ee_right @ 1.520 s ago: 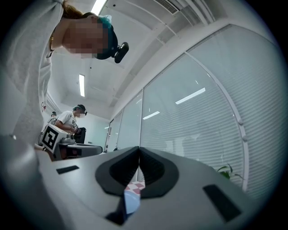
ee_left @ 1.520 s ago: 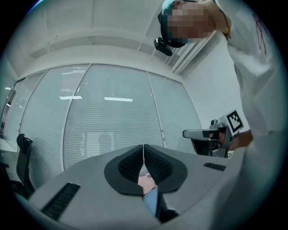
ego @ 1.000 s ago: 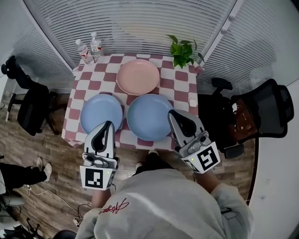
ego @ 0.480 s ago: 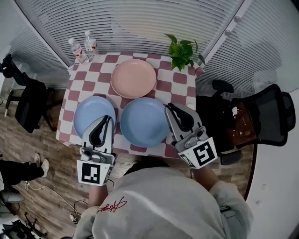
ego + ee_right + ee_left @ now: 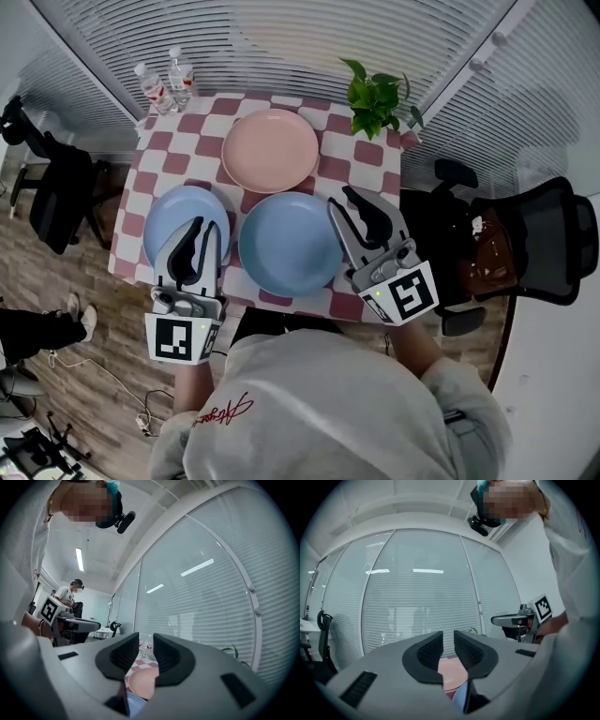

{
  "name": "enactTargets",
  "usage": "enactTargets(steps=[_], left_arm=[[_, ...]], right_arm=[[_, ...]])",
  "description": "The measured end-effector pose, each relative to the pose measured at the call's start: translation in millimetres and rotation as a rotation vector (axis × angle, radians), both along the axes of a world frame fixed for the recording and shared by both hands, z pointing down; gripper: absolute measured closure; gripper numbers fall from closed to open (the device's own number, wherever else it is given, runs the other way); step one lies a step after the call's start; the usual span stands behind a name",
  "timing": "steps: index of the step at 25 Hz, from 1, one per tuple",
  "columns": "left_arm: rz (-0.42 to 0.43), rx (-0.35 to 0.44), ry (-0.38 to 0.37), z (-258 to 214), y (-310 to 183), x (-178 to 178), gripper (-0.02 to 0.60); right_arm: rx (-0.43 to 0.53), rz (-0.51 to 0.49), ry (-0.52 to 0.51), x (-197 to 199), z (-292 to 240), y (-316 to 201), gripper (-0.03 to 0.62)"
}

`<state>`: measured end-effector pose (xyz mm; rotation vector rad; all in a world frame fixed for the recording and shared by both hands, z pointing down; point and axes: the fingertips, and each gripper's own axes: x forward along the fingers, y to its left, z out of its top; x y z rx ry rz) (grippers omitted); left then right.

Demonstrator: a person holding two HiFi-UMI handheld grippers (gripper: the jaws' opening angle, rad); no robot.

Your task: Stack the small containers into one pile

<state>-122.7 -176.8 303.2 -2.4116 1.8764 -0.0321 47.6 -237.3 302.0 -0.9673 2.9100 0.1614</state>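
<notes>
Three shallow dishes lie on the checked table [image 5: 367, 156]: a pink one [image 5: 270, 150] at the back, a small blue one [image 5: 178, 220] at the front left, a larger blue one [image 5: 289, 246] in the middle. My left gripper [image 5: 199, 225] hovers over the small blue dish's near edge. My right gripper [image 5: 350, 199] hangs by the larger blue dish's right rim. Both pairs of jaws are opening with nothing between them. Past the left gripper [image 5: 448, 644] the pink dish [image 5: 451, 673] shows. The right gripper [image 5: 146, 651] looks over the pink dish [image 5: 143, 682] too.
Two water bottles [image 5: 161, 82] stand at the table's back left corner, a potted plant [image 5: 375, 94] at the back right. Black office chairs sit at the left [image 5: 56, 187] and right [image 5: 534, 239] of the table. Window blinds close off the back.
Both grippers have moved forward from the table's near edge to over the blue dishes. The whole view has shifted a little.
</notes>
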Motion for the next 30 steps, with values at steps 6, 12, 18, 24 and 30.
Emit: enactTargets(steps=[6,12,18,24,30], left_arm=[[0.029,-0.027,-0.001,11.5,-32.0,-22.8,0.48],[0.102,-0.064,-0.004,20.5,-74.0,-43.3,0.462],[0.158,-0.121,0.004,40.1,-114.8,-59.3,0.43],[0.211,-0.201,0.01,67.5,-151.0,-68.6,0.422],[0.254,-0.284,0.017,99.7,-176.1,-75.3,0.411]], right_arm=[[-0.018,0.054,0.025,-8.8,11.9,-29.3,0.496],[-0.035,0.089,0.09,-29.5,26.7,-61.2,0.469],[-0.089,0.148,0.127,-39.1,48.1,-95.2,0.45],[-0.141,0.196,0.175,-43.8,76.0,-121.2,0.441],[-0.189,0.238,0.229,-47.1,105.6,-141.1,0.441]])
